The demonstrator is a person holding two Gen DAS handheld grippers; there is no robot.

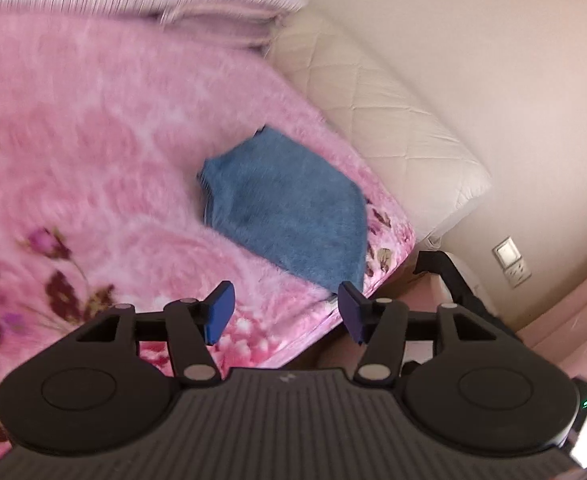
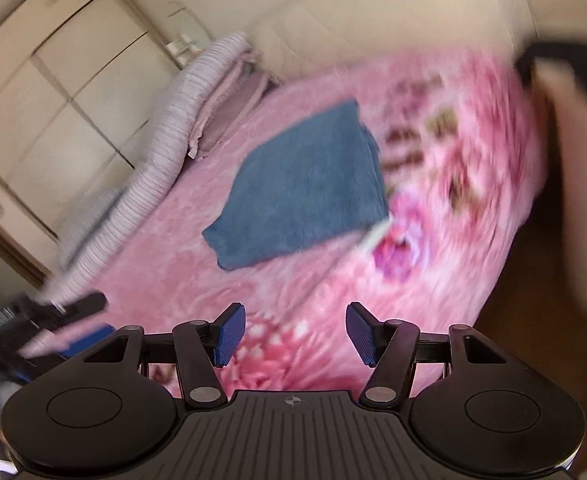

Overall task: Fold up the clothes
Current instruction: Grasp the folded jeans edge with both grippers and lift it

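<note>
A blue fuzzy garment [image 1: 289,212] lies folded into a compact block on a pink flowered blanket [image 1: 93,152], close to the bed's edge. My left gripper [image 1: 287,312] hovers just short of its near corner, jaws wide apart with nothing between the blue pads. In the right wrist view the same blue garment [image 2: 301,188] lies flat further up the pink flowered blanket [image 2: 433,240], and my right gripper [image 2: 295,334] stands open and empty some way before it. The left gripper's fingers [image 2: 77,308] show blurred at the left edge of that view.
A cream quilted headboard [image 1: 393,120] rises behind the bed, with a wall socket [image 1: 511,262] beside it. Striped folded bedding [image 2: 165,128] lies along the far side of the bed before pale wardrobe doors [image 2: 53,92]. A blurred pale shape [image 2: 581,200] fills the right edge.
</note>
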